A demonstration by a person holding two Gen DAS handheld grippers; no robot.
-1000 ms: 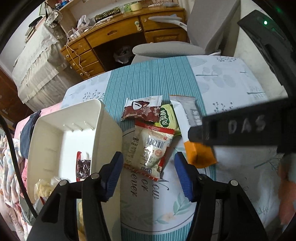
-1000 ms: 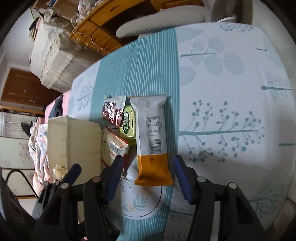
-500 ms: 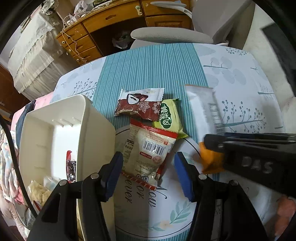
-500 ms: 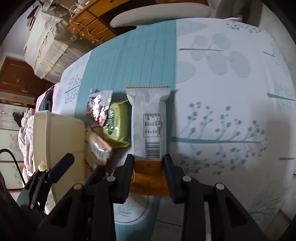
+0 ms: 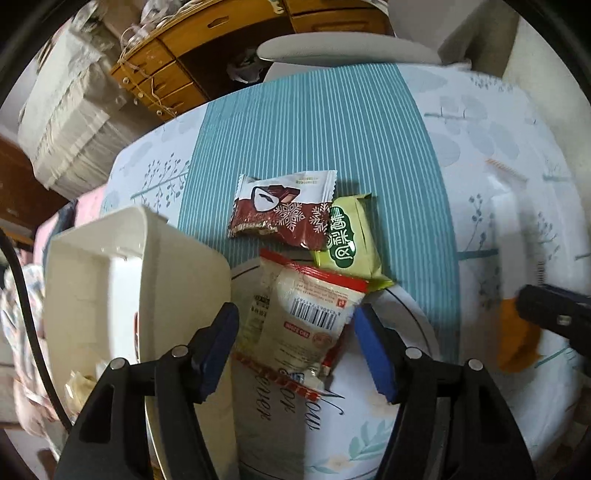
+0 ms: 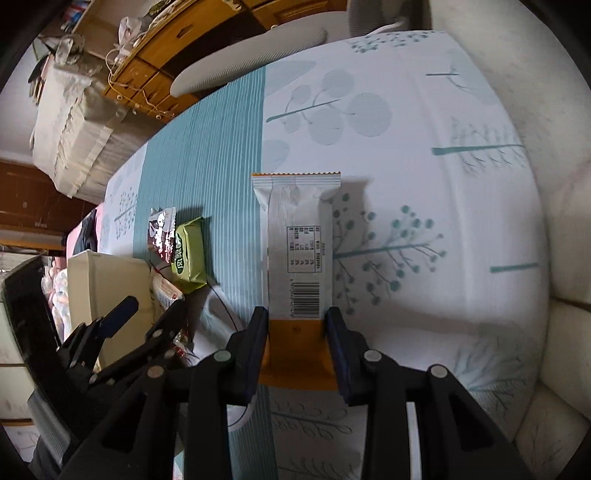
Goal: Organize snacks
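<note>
My left gripper (image 5: 295, 317) points down over a white and red snack packet (image 5: 314, 295) lying on the tablecloth. Its jaws are opening, with the packet between the blue fingers and the pads off it. Beyond lie a brown-red snowflake packet (image 5: 284, 218) and a green packet (image 5: 349, 240). A white bin (image 5: 177, 258) stands just left of the fingers. My right gripper (image 6: 296, 321) is shut on the orange end of a long white and orange bar (image 6: 295, 229), held to the right of the green packet (image 6: 188, 251). The left gripper (image 6: 149, 312) shows at lower left there.
The bin holds several snacks at its bottom (image 5: 81, 380). A grey chair (image 5: 347, 48) and a wooden desk (image 5: 207, 29) stand past the table's far edge. A pale cushion (image 6: 554, 184) borders the table on the right.
The right gripper closed on the bar's orange end and carried it right, away from the other packets. The left gripper sank closer to the white and red packet, and its fingers spread slightly.
</note>
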